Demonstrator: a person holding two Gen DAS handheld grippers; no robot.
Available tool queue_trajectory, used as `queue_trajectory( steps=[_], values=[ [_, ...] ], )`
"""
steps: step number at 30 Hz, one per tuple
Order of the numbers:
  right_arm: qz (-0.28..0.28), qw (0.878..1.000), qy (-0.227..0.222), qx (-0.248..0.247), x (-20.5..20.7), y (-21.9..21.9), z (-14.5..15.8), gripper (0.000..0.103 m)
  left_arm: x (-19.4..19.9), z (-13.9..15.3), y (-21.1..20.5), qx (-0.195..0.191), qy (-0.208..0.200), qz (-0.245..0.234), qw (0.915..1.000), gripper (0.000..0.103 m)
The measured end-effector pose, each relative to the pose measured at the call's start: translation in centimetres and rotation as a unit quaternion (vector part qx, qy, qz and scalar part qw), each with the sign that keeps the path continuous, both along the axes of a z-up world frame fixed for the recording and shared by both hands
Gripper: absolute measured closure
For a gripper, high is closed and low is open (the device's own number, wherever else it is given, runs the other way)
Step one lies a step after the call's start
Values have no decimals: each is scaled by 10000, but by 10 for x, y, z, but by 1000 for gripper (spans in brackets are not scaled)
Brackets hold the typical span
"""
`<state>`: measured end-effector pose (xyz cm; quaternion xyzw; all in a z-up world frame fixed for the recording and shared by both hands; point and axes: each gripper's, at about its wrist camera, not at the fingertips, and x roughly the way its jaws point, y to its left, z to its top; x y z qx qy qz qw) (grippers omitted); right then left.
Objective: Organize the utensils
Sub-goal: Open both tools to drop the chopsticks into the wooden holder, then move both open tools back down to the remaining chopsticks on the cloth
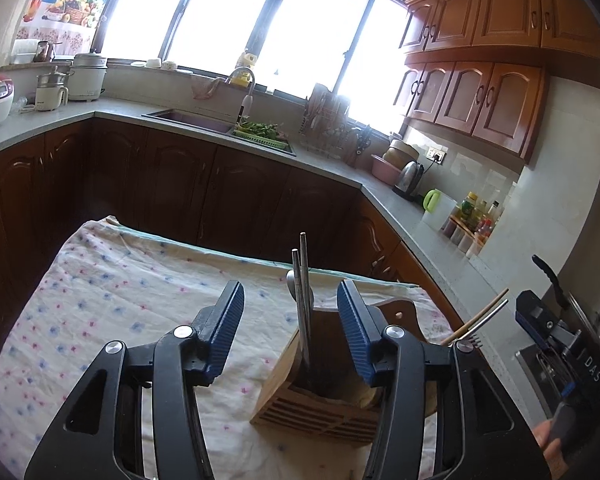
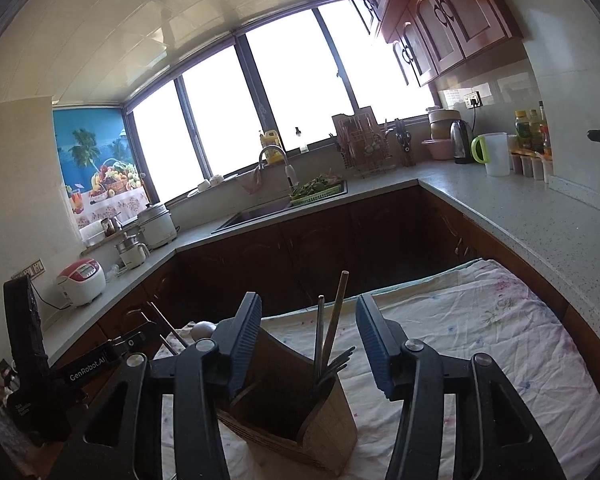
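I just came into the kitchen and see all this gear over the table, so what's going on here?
A person is sorting utensils with a handheld gripper in each hand. A wooden utensil holder stands on a floral cloth, already holding metal chopsticks, a spoon, a fork and a wooden chopstick. The left gripper and right gripper both hover over the holder with jaws open and nothing between the pads.

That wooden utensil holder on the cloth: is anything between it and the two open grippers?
Nothing visible. The wooden holder sits directly ahead of the left gripper and the right gripper, both empty.
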<state>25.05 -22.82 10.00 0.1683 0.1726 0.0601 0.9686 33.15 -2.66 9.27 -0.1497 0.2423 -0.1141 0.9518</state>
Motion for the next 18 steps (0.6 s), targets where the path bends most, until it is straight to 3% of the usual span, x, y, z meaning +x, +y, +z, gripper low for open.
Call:
queue_trajectory(
  steps=[1,3,5,7,18],
  values=[
    [-11,10000,-43,60,-4,-2,3,43,-2,1,2,-25,20,-21,10000,51],
    [-22,9997,-137,178,-13,-7,8,26,-10,4,7,-61,16,9,10000,33],
    [-46,9993,-269,250,-24,-10,11,2,-21,7,13,-44,-48,80,9999,23],
    [-78,9992,-326,216,-35,-11,12,0,-33,8,18,-27,-50,128,9999,16],
    [50,9994,63,334,-81,-16,-8,0,-92,-11,40,-29,363,88,9993,15]
  ],
)
